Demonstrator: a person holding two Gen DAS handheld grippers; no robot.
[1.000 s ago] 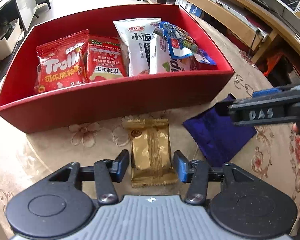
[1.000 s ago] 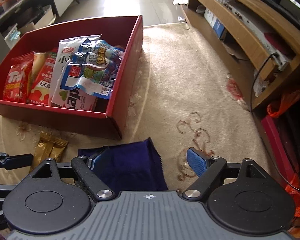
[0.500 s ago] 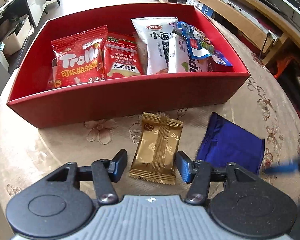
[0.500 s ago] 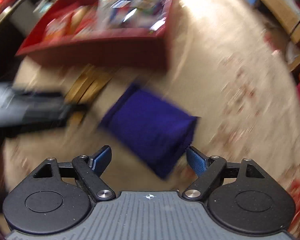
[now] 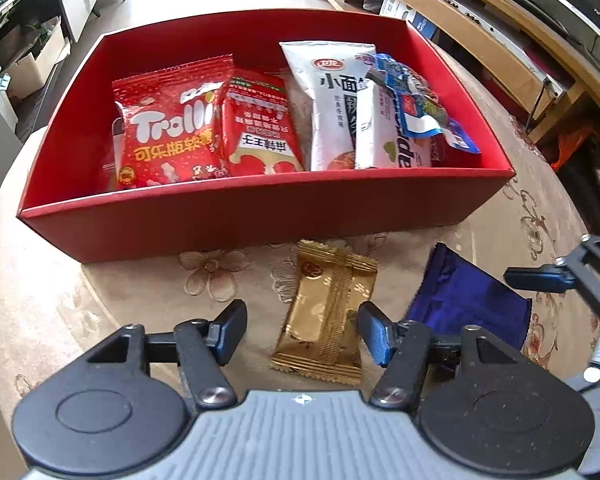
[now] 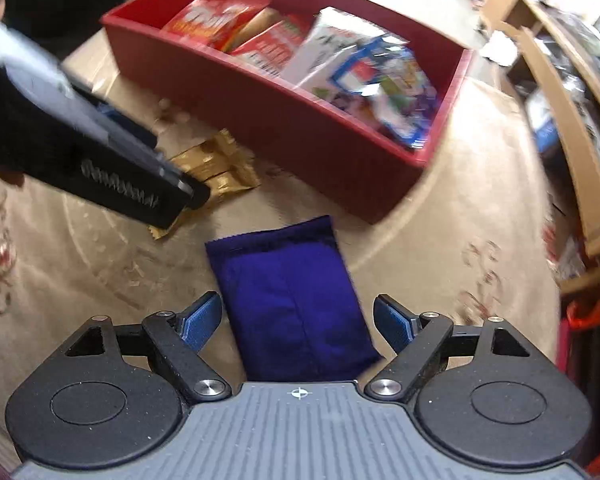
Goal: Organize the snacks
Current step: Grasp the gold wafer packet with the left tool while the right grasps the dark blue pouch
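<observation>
Box: one red box [image 5: 260, 216] on a round table with a beige flowered cloth [image 5: 60, 300]; open top, near wall facing both cameras.
Packets in box: five counted in the left wrist view, standing side by side: one red Trolli bag [image 5: 168, 132], one red-and-white bag [image 5: 260, 128], one white bag [image 5: 332, 100], one white packet [image 5: 384, 140] behind a blue-and-white bag [image 5: 416, 104]. A further pale packet edge shows behind the Trolli bag; what it is cannot be told.
Packets on table: two, both outside the box, just in front of its near wall.
Gold packet: one [image 5: 328, 316], flat on the cloth, tilted, its lower half between the left fingers.
Blue packet: one [image 6: 292, 300], flat on the cloth, to the right of the gold packet and apart from it.
Left gripper [image 5: 302, 330]: jaws part-open and just been widening; the gold packet lies between them with a gap on each side, nothing gripped.
Right gripper [image 6: 298, 320]: jaws wide apart, straddling the near end of the blue packet; pads clear of it, nothing gripped.
Grippers: two, side by side, each over its own packet; the right wrist view is blurred.
</observation>
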